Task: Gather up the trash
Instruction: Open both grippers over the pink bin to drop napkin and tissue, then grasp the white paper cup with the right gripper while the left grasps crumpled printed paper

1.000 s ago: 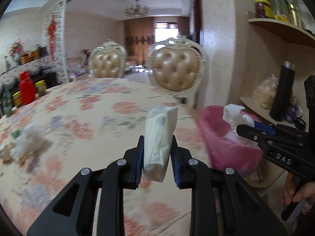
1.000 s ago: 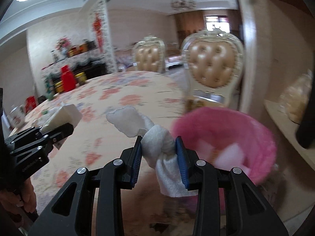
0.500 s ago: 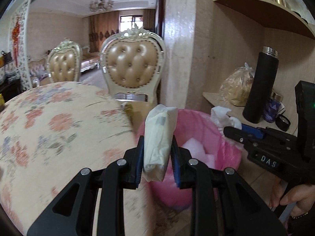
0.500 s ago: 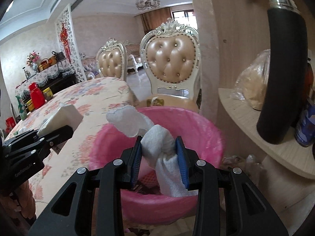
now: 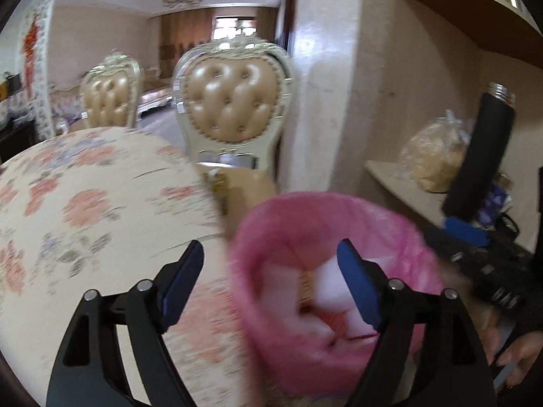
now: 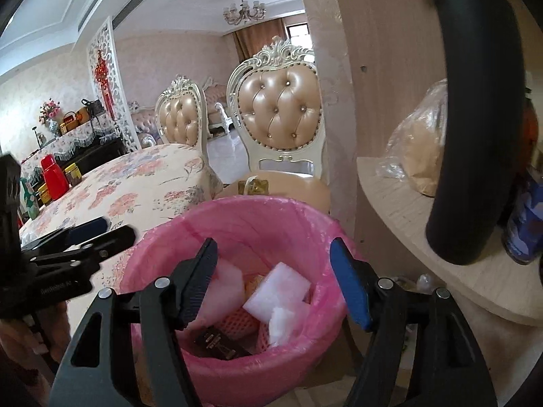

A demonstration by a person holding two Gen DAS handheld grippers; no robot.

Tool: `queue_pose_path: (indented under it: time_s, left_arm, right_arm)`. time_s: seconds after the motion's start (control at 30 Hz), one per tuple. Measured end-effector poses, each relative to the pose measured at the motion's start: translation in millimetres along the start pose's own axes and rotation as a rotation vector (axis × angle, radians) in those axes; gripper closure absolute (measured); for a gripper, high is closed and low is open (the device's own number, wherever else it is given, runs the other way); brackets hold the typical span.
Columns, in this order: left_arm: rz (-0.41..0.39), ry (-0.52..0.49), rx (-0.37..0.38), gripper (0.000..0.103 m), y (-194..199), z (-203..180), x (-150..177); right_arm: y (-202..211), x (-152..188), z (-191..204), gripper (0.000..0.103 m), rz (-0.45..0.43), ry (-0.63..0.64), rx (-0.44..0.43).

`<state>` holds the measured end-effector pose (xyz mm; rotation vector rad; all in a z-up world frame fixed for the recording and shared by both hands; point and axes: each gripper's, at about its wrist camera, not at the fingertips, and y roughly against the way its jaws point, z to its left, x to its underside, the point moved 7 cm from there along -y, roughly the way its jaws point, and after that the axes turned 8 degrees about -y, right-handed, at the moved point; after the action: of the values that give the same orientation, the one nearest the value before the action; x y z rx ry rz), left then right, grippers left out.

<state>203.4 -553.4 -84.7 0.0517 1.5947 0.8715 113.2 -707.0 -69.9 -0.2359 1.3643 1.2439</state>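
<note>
Trash (image 6: 276, 300) lies inside the pink-lined bin (image 6: 237, 217), low centre of the right wrist view. Right hand-held gripper (image 6: 273, 283) hangs over it, fingers spread wide, empty. Left hand-held gripper (image 5: 269, 285) is spread and empty too, straddling the bin's rim (image 5: 244, 237) beside the floral tabletop (image 5: 85, 210). Only the right view shows the contents sharply; the left is blurred.

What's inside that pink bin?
The pink bin holds white tissues, a pinkish wad, orange netting and a dark wrapper. Anything beneath that pile, and the bin's bottom, is covered.
</note>
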Motion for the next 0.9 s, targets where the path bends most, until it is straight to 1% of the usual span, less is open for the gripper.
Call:
queue_pose_path:
  time_s: [0.07,0.13,0.23,0.3,0.33,0.4,0.5,0.57,0.7,0.8,0.83,0.9]
  left_arm:
    - [-0.003,0.018,-0.045,0.011,13.4,19.2,8.2]
    - [-0.006,0.042,-0.083,0.006,28.3,37.0,16.1]
    - [-0.004,0.086,-0.137,0.005,54.4,63.3,29.0]
    - [-0.001,0.104,-0.166,0.005,71.0,77.5,37.3]
    - [-0.004,0.111,-0.191,0.005,83.2,87.1,43.0]
    - [-0.008,0.117,-0.231,0.005,102.2,101.3,52.3]
    - [-0.006,0.136,-0.312,0.005,138.8,136.3,73.6]
    - [0.002,0.158,-0.364,0.005,159.1,158.3,86.7]
    - [0.022,0.235,-0.465,0.005,204.5,210.7,121.0]
    - [0.033,0.306,-0.551,0.005,244.9,258.0,151.3]
    - [0.037,0.318,-0.571,0.005,253.4,268.2,157.9]
    - [0.046,0.349,-0.619,0.005,274.5,293.5,174.1]
  right_arm:
    - [4.5,1.4,2.4,0.037,-0.001,-0.009,-0.009]
    - [7.8,3.1,8.8,0.037,0.001,-0.006,-0.018]
    - [12.5,6.0,29.4,0.035,0.008,0.008,-0.046]
    - [15.3,10.3,55.1,0.031,0.013,0.039,-0.085]
    - [16.7,12.2,63.0,0.029,0.013,0.051,-0.095]
    - [18.5,17.7,89.9,0.029,0.020,0.087,-0.130]
    - [17.6,28.8,133.5,0.029,0.044,0.142,-0.186]
    - [15.5,38.7,165.0,0.027,0.067,0.182,-0.225]
    - [10.7,62.9,232.5,0.026,0.117,0.254,-0.308]
    - [8.9,82.9,283.0,0.026,0.148,0.301,-0.369]
    - [8.5,91.2,304.5,0.025,0.160,0.321,-0.393]
    - [9.6,102.4,334.3,0.024,0.173,0.355,-0.424]
